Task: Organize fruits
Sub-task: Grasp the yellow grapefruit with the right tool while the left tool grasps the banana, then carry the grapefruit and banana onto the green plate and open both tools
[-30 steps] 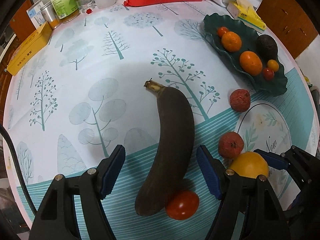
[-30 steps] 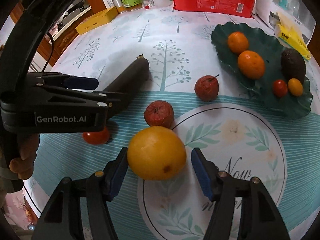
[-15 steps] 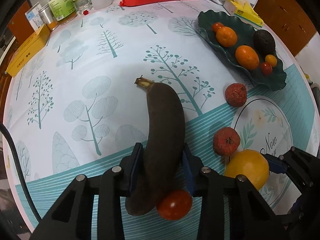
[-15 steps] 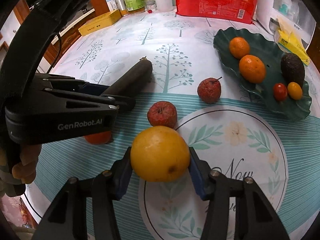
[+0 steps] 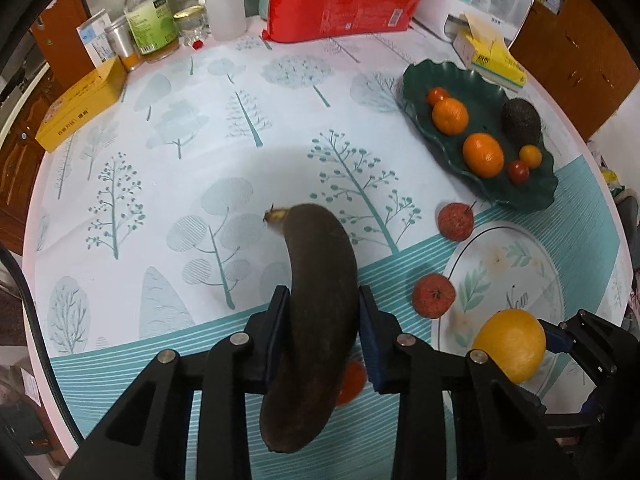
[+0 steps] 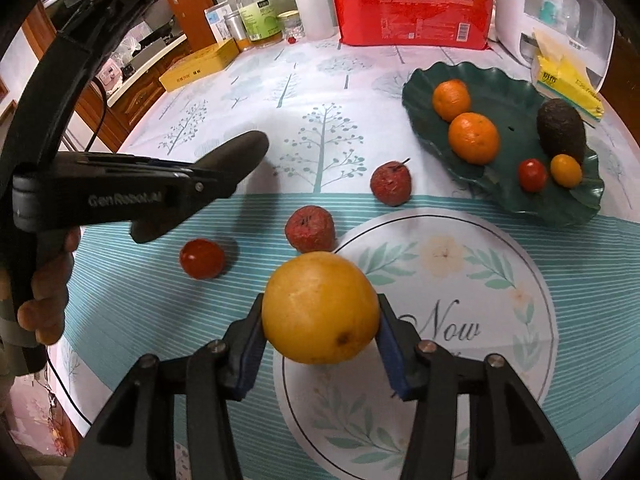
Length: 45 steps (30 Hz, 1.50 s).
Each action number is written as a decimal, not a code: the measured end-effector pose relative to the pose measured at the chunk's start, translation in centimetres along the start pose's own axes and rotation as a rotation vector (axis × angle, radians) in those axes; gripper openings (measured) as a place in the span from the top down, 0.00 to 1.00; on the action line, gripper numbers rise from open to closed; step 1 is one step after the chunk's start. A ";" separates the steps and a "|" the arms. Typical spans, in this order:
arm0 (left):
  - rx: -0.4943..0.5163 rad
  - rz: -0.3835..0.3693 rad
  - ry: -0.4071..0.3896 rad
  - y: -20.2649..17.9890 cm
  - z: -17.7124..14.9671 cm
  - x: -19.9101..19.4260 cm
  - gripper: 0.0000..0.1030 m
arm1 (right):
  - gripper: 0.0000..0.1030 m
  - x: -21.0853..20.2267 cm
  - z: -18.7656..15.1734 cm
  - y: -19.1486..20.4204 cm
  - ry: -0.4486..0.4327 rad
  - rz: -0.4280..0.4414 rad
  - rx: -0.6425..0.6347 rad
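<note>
My left gripper (image 5: 322, 334) is shut on a dark brown banana (image 5: 316, 312) and holds it off the tablecloth. In the right wrist view the same banana (image 6: 240, 152) pokes out of that gripper at the left. My right gripper (image 6: 320, 340) is shut on a large yellow-orange fruit (image 6: 320, 307), also lifted; the fruit (image 5: 509, 344) shows at lower right in the left wrist view. A red tomato (image 6: 201, 259) and two wrinkled red fruits (image 6: 310, 229) (image 6: 391, 183) lie on the cloth. The green leaf-shaped dish (image 6: 516, 92) at right holds two oranges, an avocado and small tomatoes.
At the table's far edge stand a red packet (image 6: 414, 8), bottles (image 6: 258, 12), a white container and a yellow box (image 6: 200, 66). A tissue pack (image 6: 568, 80) and a white appliance sit behind the dish. A person's hand (image 6: 44, 300) grips the left tool.
Both grippers closed: the left on the banana, the right on the yellow-orange fruit. Both fruits have since risen off the cloth, uncovering the red tomato beside the banana.
</note>
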<state>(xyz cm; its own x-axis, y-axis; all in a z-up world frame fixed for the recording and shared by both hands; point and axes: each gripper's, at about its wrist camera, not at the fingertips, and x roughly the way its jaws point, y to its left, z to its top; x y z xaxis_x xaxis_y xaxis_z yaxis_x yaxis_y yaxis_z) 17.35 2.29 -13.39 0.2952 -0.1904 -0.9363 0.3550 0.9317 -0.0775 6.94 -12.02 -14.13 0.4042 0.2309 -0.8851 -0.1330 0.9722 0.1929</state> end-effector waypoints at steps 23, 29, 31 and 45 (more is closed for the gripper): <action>0.035 -0.083 -0.168 -5.7 2.2 -7.0 0.70 | 0.51 -5.7 0.2 -5.1 -0.073 0.013 0.080; 0.087 -0.110 -0.239 -9.8 7.0 -9.8 0.70 | 0.51 -9.7 4.4 -9.4 -0.166 -0.038 0.100; 0.094 -0.123 -0.256 -11.1 8.8 -10.2 0.70 | 0.51 -11.1 6.1 -11.3 -0.195 -0.055 0.106; 0.055 -0.154 -0.176 -18.2 18.6 -1.8 0.70 | 0.51 -8.1 11.5 -18.2 -0.144 -0.076 0.038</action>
<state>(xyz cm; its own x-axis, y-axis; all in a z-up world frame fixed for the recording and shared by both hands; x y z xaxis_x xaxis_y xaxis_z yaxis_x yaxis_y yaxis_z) 26.88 -20.11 -3.92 0.3822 -0.3842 -0.8404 0.4540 0.8702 -0.1914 16.51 -31.10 -5.56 0.5376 0.1569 -0.8285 -0.0641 0.9873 0.1454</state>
